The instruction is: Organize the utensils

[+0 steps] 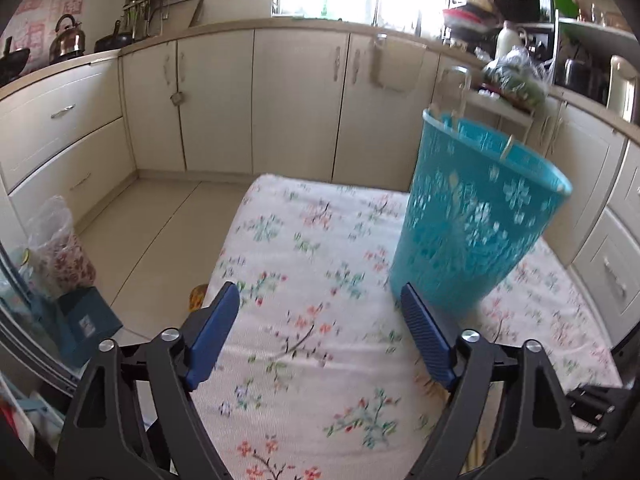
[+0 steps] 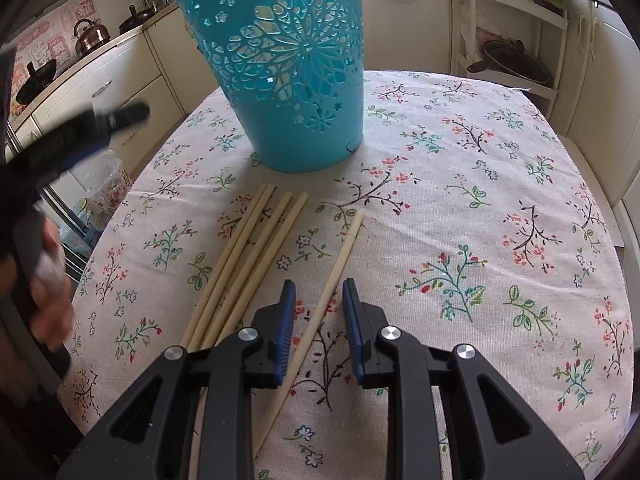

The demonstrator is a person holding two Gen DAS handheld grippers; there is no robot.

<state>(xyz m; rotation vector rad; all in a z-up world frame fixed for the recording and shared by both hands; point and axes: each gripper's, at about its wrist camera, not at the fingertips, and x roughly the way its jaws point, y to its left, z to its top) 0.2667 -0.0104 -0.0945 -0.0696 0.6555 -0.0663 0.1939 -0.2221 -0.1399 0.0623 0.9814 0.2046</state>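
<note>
A teal plastic basket [image 2: 286,68] with flower-shaped cut-outs stands upright on a table covered with a floral tablecloth [image 2: 480,184]. From the left wrist view a few pale stick tips poke above the basket's rim [image 1: 508,148], though that picture is blurred.

On the cloth in front of the basket lie wooden chopsticks. Four of them [image 2: 244,264] rest side by side in a loose bundle, touching or nearly so, angled from near the basket's base back toward the right gripper. A fifth, single chopstick [image 2: 338,264] lies apart to the right of the bundle, at a similar slant.

The right gripper [image 2: 319,292] is low over the table with its blue-padded fingers [image 2: 286,320] set apart on either side of the single chopstick; the stick runs through the gap, and neither pad is pressed against it.

The left gripper [image 1: 316,300] is held above the table's near-left part, its fingers spread wide with nothing between them. The basket sits just beyond its right finger. In the right wrist view this gripper shows as a blurred dark shape at the left edge [image 2: 68,140].

Cream kitchen cabinets [image 1: 296,100] line the walls behind the table.
</note>
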